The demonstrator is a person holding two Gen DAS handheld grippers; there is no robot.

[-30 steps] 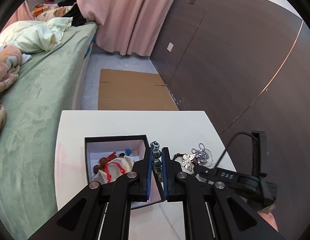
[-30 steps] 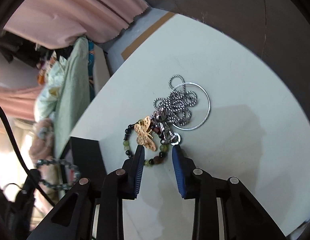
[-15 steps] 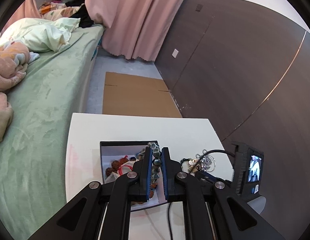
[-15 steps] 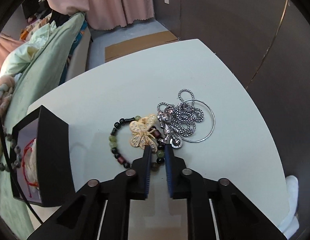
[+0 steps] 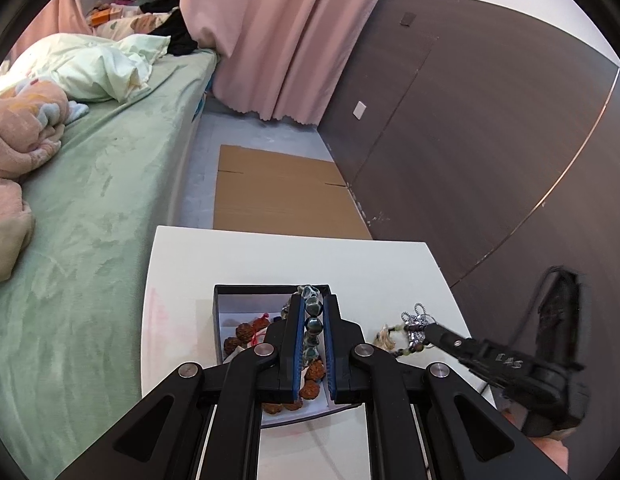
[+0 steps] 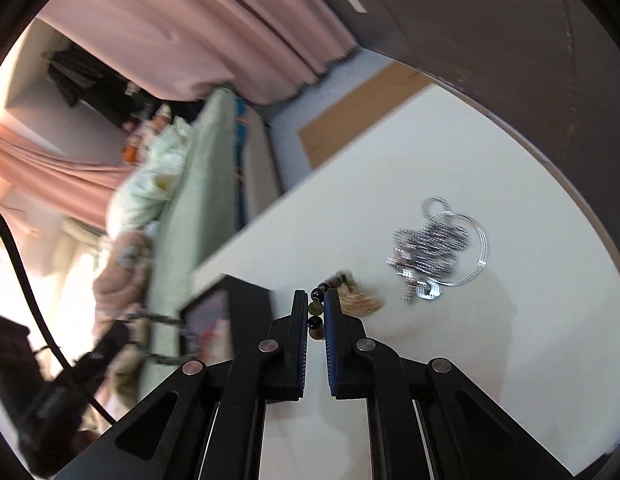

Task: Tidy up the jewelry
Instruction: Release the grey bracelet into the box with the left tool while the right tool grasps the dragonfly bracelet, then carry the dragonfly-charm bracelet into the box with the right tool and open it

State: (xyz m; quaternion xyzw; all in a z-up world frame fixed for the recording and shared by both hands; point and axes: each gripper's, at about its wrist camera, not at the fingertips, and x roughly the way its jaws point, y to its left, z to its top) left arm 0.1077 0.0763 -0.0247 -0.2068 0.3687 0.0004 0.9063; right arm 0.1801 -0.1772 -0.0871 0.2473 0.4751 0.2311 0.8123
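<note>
My left gripper (image 5: pixel 313 312) is shut on a dark green bead bracelet (image 5: pixel 312 326) and holds it over the open black jewelry box (image 5: pixel 253 290), which holds brown seed beads (image 5: pixel 243 332) and a red cord. My right gripper (image 6: pixel 318 300) is shut on a green and black bead bracelet (image 6: pixel 316 314) with a gold butterfly charm (image 6: pixel 360 302), just above the white table (image 6: pixel 430 160). It shows in the left wrist view (image 5: pixel 430 330) to the right of the box. A silver chain and hoop (image 6: pixel 438 248) lie on the table to the right.
The black box (image 6: pixel 245 300) stands left of my right gripper. A green bed (image 5: pixel 89 200) runs along the table's left side. Flat cardboard (image 5: pixel 281 192) lies on the floor beyond. A dark wood wall (image 5: pixel 490 140) is on the right.
My right gripper closed on the green and black bracelet and lifted it towards the box. My left gripper, still holding its bracelet, moved over the box.
</note>
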